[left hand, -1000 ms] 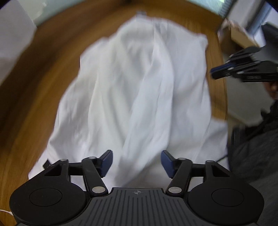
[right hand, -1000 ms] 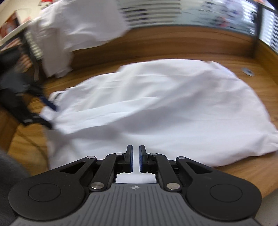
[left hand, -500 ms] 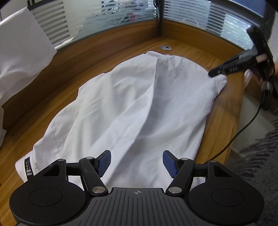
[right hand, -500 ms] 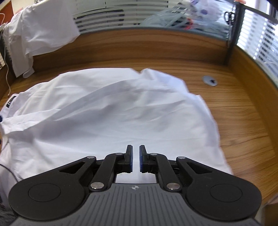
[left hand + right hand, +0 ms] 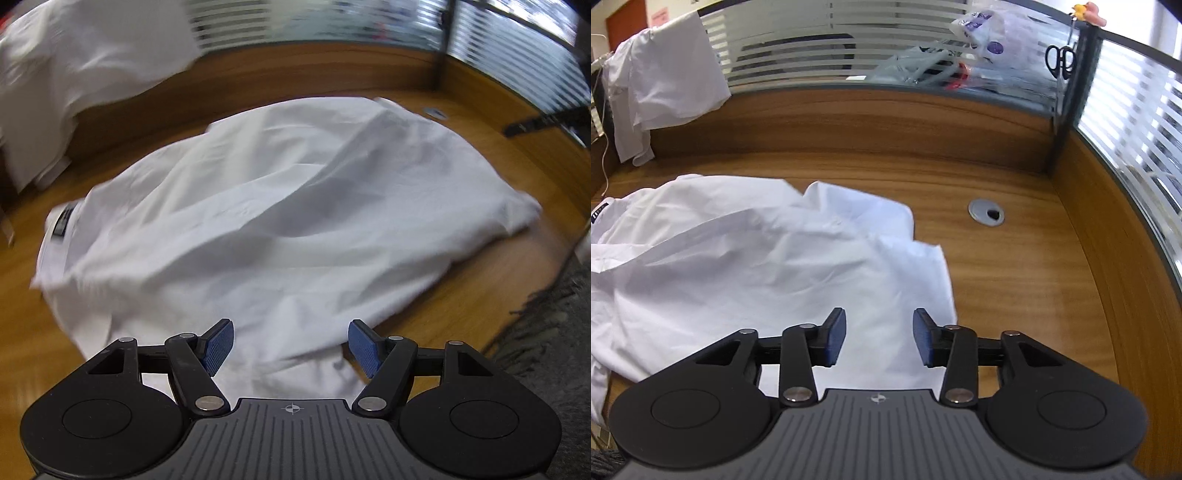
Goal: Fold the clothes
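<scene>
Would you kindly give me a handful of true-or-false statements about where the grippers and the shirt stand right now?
1. The right gripper is open with nothing between its fingers. True.
2. The left gripper is shut on the white shirt. False: it is open, holding nothing.
3. The white shirt lies neatly folded. False: it lies spread and rumpled on the wooden desk.
4. A grey cable grommet sits in the desk beyond the shirt. True.
5. A second white garment hangs over the partition. True.

Both my wrist cameras look forward, low and close over the tabletop (image 5: 1015,280); both share the white shirt (image 5: 295,221).
</scene>
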Motion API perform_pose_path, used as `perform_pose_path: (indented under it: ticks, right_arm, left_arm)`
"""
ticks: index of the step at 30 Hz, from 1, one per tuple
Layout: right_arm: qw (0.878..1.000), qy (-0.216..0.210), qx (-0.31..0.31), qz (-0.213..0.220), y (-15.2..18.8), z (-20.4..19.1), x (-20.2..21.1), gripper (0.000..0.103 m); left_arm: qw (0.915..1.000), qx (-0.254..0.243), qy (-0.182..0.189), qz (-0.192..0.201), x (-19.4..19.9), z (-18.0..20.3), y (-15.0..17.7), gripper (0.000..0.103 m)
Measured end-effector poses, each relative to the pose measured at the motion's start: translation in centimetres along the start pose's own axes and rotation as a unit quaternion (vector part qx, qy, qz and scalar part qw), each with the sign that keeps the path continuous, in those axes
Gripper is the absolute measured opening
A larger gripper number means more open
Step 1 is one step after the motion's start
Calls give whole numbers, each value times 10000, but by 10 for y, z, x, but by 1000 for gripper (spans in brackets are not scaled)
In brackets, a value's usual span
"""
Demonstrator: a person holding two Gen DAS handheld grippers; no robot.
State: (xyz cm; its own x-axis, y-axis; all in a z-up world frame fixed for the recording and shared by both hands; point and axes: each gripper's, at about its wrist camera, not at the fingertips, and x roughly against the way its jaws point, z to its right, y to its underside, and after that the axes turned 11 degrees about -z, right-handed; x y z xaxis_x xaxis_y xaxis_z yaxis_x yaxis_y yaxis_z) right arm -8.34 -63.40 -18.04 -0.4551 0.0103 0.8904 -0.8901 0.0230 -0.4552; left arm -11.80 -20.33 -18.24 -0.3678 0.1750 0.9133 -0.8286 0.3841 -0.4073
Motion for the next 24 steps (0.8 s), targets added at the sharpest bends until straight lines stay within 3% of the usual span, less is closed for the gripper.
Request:
perform_pose_path:
  ticks: [3,7,16,21,24]
  right_arm:
    - [9999,-73,84,-2,-13,21,-12,46]
    - [9997,-170,195,-4,-30,50,-28,46]
    - [9970,-88,627,-440,-65,68,-98,47]
    - [9955,-116,798,-501,-81,63,-128,61]
    - [9935,-129,983,-556,-88,57,-140,65]
  left_arm:
    - [9982,525,-266,124,1,7,0,71]
    - [9938,770,-758,273,2,15,-12,71]
    - [9850,778,-1469,468,-17,13,-55,71]
    - [9829,624,-1684,412,-34,12,-78,71]
    - [9826,536,-1743,349,-45,14,-88,71]
